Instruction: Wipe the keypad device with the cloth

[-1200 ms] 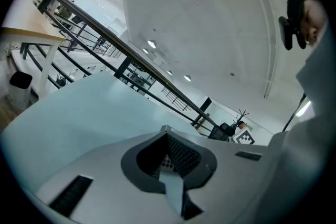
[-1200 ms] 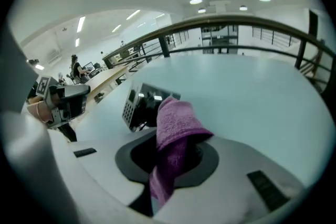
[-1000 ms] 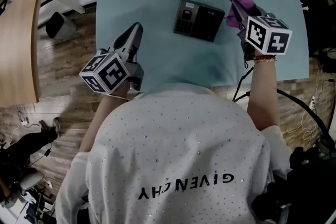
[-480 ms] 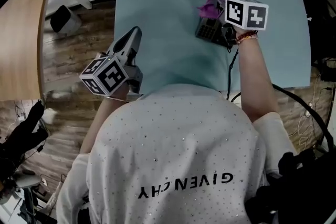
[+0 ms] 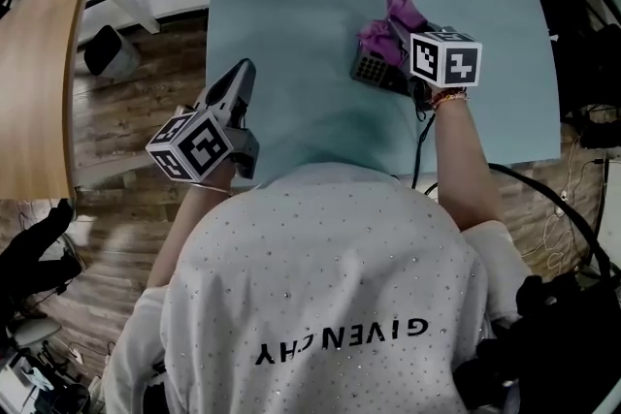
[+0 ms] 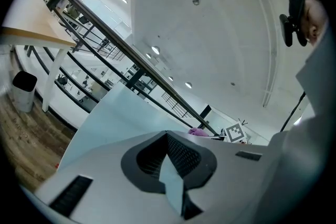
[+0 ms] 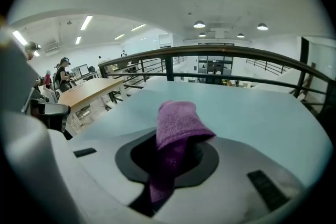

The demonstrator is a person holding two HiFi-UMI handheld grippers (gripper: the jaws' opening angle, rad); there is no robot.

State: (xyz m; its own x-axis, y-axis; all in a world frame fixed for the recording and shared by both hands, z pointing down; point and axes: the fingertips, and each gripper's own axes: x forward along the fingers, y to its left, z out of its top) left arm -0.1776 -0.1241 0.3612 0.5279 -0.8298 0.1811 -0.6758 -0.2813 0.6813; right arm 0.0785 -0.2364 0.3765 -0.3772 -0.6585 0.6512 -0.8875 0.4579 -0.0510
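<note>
Two hand-held grippers are in play. The right hand-held gripper (image 7: 169,173) has its jaws clamped on a purple cloth (image 7: 176,122), which bunches up in a folded hump above the jaws and trails down through the slot between them. From the head view, the cloth is pressed down on the keypad device (image 5: 370,69), covering its far part, so only the near left corner with the grid of keys shows. The marker cube on that hand-held gripper hides the rest of the device. The device lies on the pale blue counter (image 5: 291,10), right of the middle and well back from the near edge.

The left hand-held gripper (image 5: 242,73) hangs at the counter's left edge, well apart from the device. It points away from the person, its jaws drawn together with nothing between them. I cannot tell whether it touches the counter.

Beyond the counter's left edge lie a wood floor (image 5: 131,116) and a light wooden table (image 5: 39,73). The person's white speckled shirt (image 5: 320,286) fills the bottom of the head view.
</note>
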